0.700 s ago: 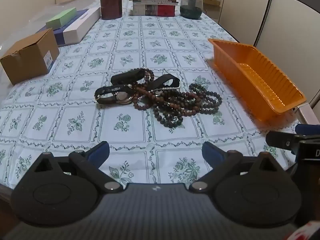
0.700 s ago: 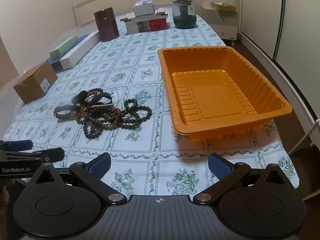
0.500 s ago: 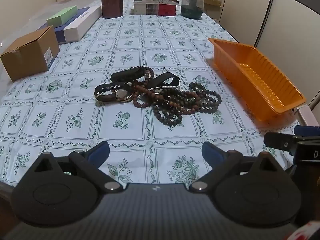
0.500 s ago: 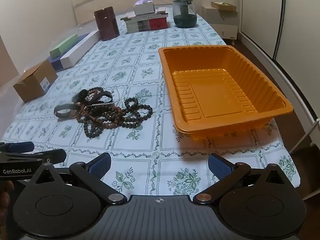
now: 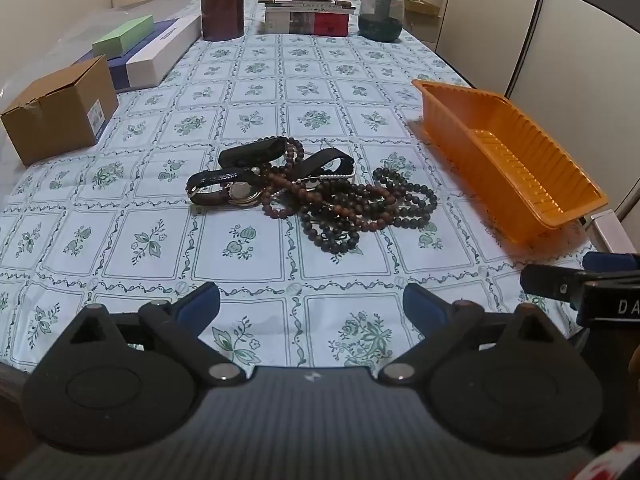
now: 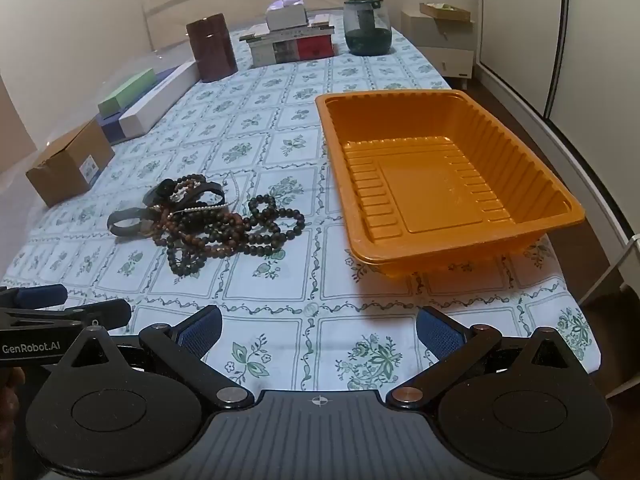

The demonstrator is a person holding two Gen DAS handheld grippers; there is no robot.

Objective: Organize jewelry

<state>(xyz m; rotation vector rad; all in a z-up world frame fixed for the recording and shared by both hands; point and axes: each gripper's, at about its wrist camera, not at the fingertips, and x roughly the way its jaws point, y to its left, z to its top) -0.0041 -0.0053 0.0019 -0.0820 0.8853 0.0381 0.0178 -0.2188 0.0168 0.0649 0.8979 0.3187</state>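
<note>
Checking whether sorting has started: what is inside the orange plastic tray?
Nothing: the orange plastic tray shows only its bare ribbed floor. The tangled pile of bead bracelets and watches lies beside it on the tablecloth.

A brown cardboard box (image 5: 60, 110) sits at the table's left edge. Beyond it lie a flat green box (image 5: 123, 35) and long white box (image 5: 162, 58). Along the far edge stand a dark maroon cylindrical container (image 5: 222, 5), stacked books (image 5: 306, 16) and a dark green glass jar (image 5: 380, 14).

Left gripper (image 5: 311, 304) hung wide open over the floral tablecloth (image 5: 256, 120), nothing between its fingers. Tangled bead strings and watches (image 5: 316, 192) lay ahead; orange tray (image 5: 508, 160) sat right of them, apart.
</note>
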